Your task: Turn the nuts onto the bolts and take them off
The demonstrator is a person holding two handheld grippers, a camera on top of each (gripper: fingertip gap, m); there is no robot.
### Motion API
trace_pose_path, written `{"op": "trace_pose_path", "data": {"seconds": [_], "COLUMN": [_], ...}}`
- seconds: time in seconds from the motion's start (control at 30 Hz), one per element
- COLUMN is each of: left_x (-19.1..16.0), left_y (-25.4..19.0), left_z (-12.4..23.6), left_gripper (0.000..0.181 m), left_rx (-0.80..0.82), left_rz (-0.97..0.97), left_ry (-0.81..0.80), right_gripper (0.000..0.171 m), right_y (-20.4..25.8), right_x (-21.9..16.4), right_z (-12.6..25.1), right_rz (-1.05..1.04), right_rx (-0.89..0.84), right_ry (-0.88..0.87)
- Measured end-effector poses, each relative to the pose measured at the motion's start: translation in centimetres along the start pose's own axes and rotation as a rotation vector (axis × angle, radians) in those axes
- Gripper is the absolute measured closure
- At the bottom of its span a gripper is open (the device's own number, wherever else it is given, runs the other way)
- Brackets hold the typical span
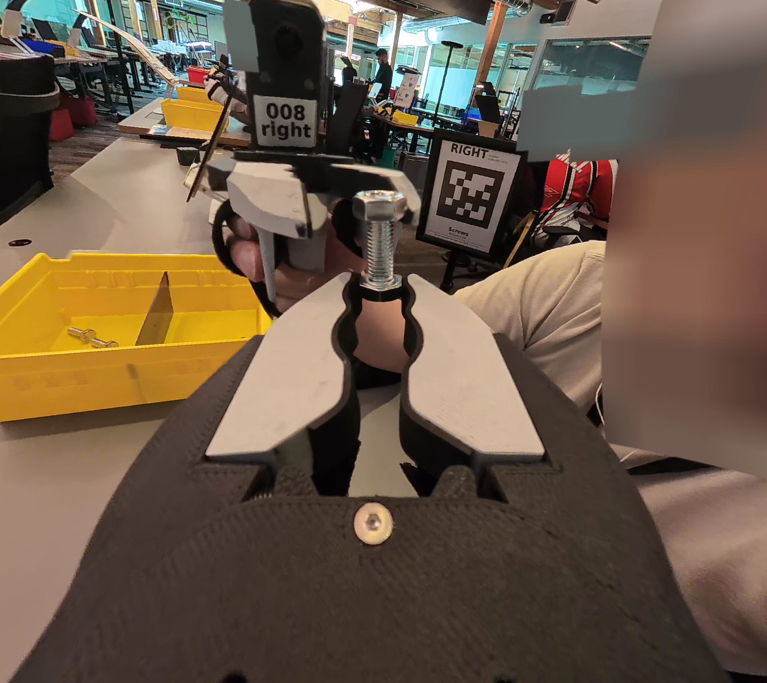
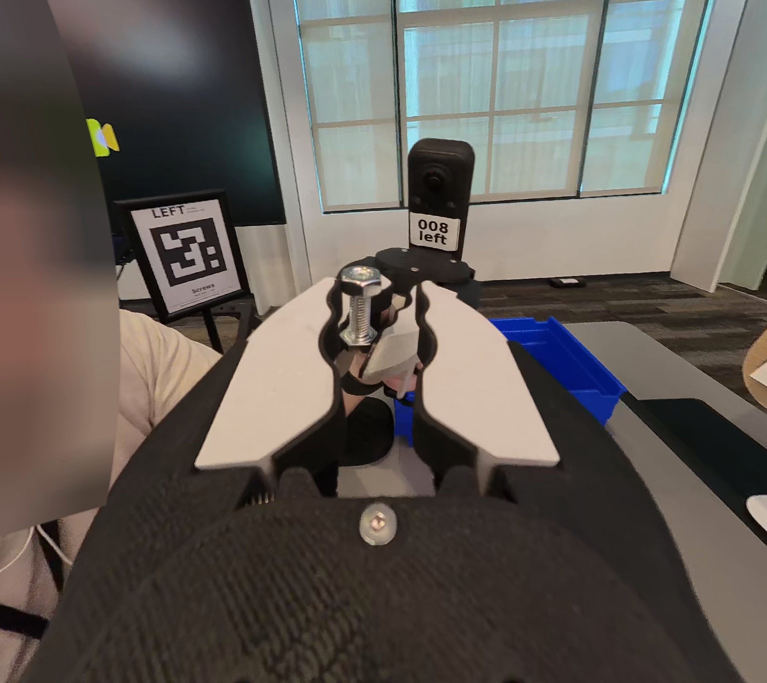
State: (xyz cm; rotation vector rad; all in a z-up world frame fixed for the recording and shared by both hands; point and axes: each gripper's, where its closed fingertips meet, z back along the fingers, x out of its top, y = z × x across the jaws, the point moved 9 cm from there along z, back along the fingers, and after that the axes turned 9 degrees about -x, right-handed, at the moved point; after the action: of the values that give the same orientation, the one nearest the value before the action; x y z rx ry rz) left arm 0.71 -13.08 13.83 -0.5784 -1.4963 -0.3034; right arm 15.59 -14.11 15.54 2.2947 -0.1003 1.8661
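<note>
A silver bolt (image 1: 378, 243) stands upright, head on top, threaded into a hex nut (image 1: 380, 282). My left gripper (image 1: 380, 281) is shut on the nut at its fingertips. My right gripper (image 2: 375, 285) faces the left one. Its jaws stand a little apart around the bolt head (image 2: 360, 281), which sits against its left finger with a gap to the right finger. In the right wrist view the nut (image 2: 359, 337) sits low on the bolt, held by the left gripper's finger (image 2: 392, 356). The right gripper (image 1: 340, 198) also shows in the left wrist view behind the bolt.
A yellow bin (image 1: 83, 385) on the grey table (image 1: 62, 497) holds two loose bolts (image 1: 93, 337) beside a divider. A blue bin (image 2: 560, 356) stands to the right. Marker signs on stands (image 1: 471, 194) (image 2: 189, 252) are behind. A person's cream sleeve (image 1: 539, 314) is close by.
</note>
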Motion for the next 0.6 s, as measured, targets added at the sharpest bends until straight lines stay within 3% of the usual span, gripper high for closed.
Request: {"op": "trace_pose_path", "data": {"seconds": [0.3, 0.6], "left_x": [0.0, 0.2], "left_y": [0.1, -0.2], "left_z": [0.2, 0.3], "left_gripper": [0.163, 0.163], "left_rx": [0.006, -0.019], "left_rz": [0.001, 0.0], "left_ry": [-0.003, -0.022], "right_gripper": [0.138, 0.14], "right_y": [-0.2, -1.4], "right_x": [0.3, 0.3], "right_z": [0.5, 1.2], "right_rz": [-0.058, -0.058], "right_rx": [0.065, -0.012], "right_ry": [-0.034, -0.04]}}
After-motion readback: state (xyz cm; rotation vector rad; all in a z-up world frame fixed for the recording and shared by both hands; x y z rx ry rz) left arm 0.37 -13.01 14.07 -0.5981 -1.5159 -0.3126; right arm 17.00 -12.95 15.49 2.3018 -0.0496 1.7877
